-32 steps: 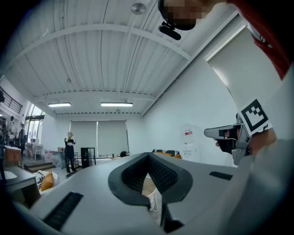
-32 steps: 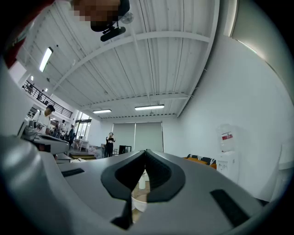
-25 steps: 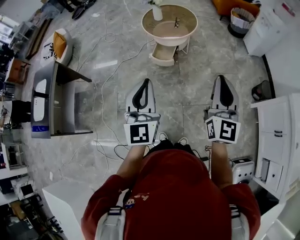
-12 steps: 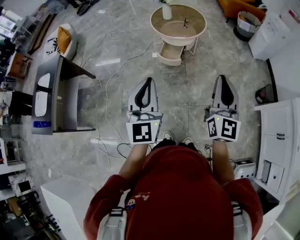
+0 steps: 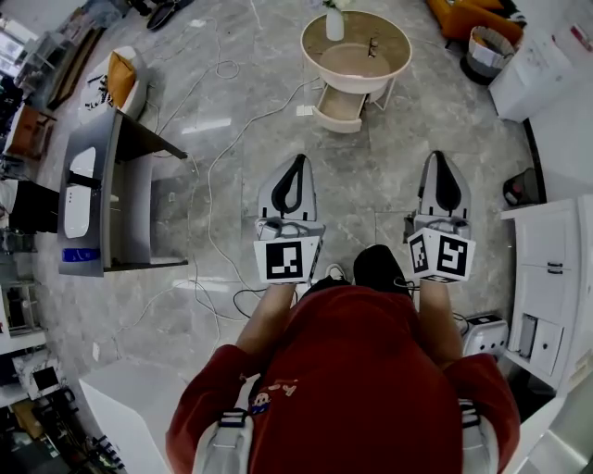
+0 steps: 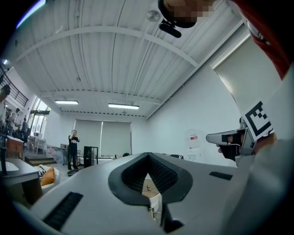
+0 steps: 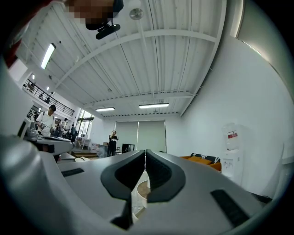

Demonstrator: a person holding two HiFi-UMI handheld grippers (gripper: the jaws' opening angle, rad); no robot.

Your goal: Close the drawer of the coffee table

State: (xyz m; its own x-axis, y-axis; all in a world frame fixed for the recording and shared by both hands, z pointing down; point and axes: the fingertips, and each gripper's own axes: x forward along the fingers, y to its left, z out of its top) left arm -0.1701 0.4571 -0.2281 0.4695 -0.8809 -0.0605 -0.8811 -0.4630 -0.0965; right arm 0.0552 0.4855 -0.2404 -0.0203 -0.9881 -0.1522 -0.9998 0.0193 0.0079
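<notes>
While the drawer hangs open: a person in a red top stands on the marble floor (image 5: 389, 176), well short of the task's furniture.
Grey desk (image 5: 102, 199): far left, with loose cables (image 5: 211, 176) trailing between it and the person.
Left tongs (image 5: 296, 159): clenched on nothing and held out level; the left gripper view shows the pads meeting with only the room beyond.
Coffee table (image 5: 357, 81): far centre, well apart from both tongs; its round worktop (image 5: 347, 57) carries a white vase (image 5: 334, 23) and a small dark item (image 5: 372, 44).
Drawer (image 5: 339, 104): pulled out from under the table toward its near-left side; what shows of its pale inside looks empty.
How it should handle: probably light and stiff, sliding on runners. A flat push on the middle of the front panel (image 5: 332, 123) seems safest, as an off-centre shove could skew it.
Risk: the table looks slight on thin legs, so a hard push might skid it over the smooth floor and rock the vase.
Right tongs (image 5: 443, 154): likewise closed and empty, with nothing between the pads in the right gripper view.
Basket (image 5: 486, 46): far right, holding something white that is too small to name.
</notes>
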